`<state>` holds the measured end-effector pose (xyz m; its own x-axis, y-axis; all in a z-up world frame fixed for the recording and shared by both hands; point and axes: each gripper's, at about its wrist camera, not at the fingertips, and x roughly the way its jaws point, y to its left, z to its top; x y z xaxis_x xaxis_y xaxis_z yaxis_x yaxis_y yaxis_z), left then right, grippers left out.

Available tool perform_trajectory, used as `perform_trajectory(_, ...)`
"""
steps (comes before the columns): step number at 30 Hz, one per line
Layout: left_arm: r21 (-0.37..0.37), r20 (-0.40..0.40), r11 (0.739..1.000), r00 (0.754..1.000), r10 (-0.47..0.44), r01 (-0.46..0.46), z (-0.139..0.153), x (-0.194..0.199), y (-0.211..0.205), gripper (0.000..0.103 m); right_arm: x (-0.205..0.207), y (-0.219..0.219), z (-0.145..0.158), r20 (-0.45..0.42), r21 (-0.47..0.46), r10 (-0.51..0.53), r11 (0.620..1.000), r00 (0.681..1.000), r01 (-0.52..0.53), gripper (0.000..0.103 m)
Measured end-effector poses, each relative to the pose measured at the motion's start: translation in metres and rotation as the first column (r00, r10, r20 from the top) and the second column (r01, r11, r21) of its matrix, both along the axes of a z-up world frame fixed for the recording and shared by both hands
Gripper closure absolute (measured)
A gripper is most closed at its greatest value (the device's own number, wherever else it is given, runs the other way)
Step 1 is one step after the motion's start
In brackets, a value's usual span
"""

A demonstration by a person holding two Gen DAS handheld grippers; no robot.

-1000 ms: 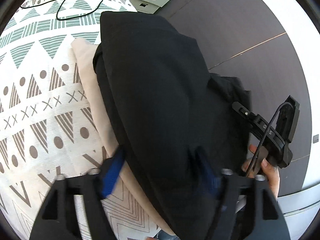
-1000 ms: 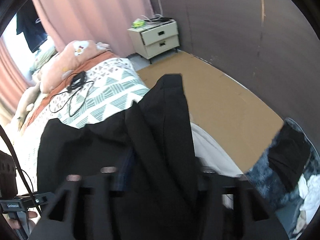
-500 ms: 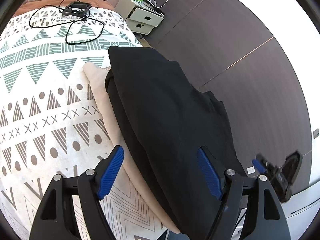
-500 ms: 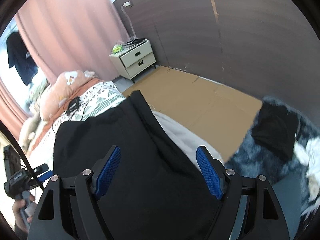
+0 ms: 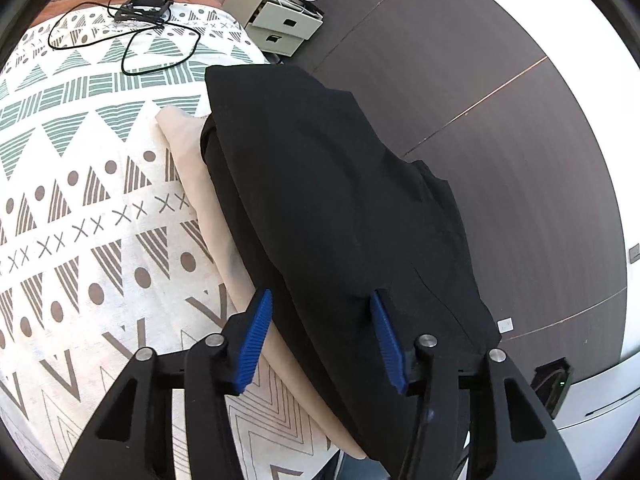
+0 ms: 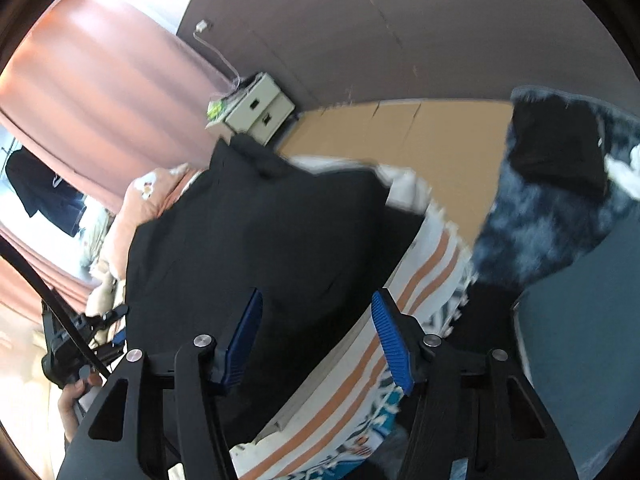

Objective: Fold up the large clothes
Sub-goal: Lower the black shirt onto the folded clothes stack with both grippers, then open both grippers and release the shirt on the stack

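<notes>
A black garment point(image 5: 340, 200) lies folded along the bed's right edge, on top of a beige garment point(image 5: 200, 200). My left gripper point(image 5: 320, 340) straddles the black garment's near end. Its jaws are closing with the cloth between them, and the right pad dents the fabric. In the right wrist view the same black garment point(image 6: 260, 240) spreads ahead. My right gripper point(image 6: 316, 340) hangs over its near edge and the striped bedspread edge point(image 6: 420, 280), its jaws closing with cloth between them. A hand point(image 6: 74, 396) holds the left gripper at the far left.
The patterned bedspread point(image 5: 80, 200) carries a black device with a looped cable point(image 5: 144, 4). A white nightstand point(image 5: 280, 28) stands against the dark wall. Cardboard point(image 6: 400, 140) and a dark fluffy rug point(image 6: 560, 200) with clothes cover the floor beside the bed.
Both grippers' jaws have narrowed. The right gripper has swung right and down while rolling, now over the bed's edge, and has left the left wrist view. The left gripper barely moved.
</notes>
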<state>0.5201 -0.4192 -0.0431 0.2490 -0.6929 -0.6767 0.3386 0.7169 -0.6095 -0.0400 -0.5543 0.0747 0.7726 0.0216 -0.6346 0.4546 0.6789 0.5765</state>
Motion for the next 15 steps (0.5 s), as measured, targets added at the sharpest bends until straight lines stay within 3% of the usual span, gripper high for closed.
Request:
perform_trajectory(4, 0.01, 0.011, 1.0, 1.0, -0.018, 0.018, -0.002, 0.004, -0.005, 0.06, 0.018, -0.009, -0.018, 0.006, 0.105, -0.002, 0.994, 1.0, 0.001, 0.048)
perform_trajectory(8, 0.018, 0.016, 1.0, 1.0, -0.019, 0.019, -0.006, 0.011, -0.008, 0.06, 0.025, -0.029, -0.031, 0.008, 0.207, -0.049, 0.977, 0.999, 0.046, 0.039)
perform_trajectory(12, 0.018, -0.003, 1.0, 1.0, -0.013, 0.013, -0.015, 0.021, -0.01, 0.06, 0.031, -0.04, -0.033, 0.03, 0.234, -0.037, 0.972, 0.999, 0.029, 0.039)
perform_trajectory(13, 0.018, -0.006, 1.0, 1.0, -0.013, 0.013, -0.016, 0.023, -0.01, 0.06, 0.031, -0.04, -0.034, 0.036, 0.231, -0.032, 0.973, 0.999, 0.023, 0.04)
perform_trajectory(15, 0.015, -0.006, 1.0, 1.0, -0.015, 0.015, -0.018, 0.026, -0.011, 0.06, 0.033, -0.041, -0.025, 0.061, 0.169, -0.025, 0.985, 0.998, 0.014, 0.061)
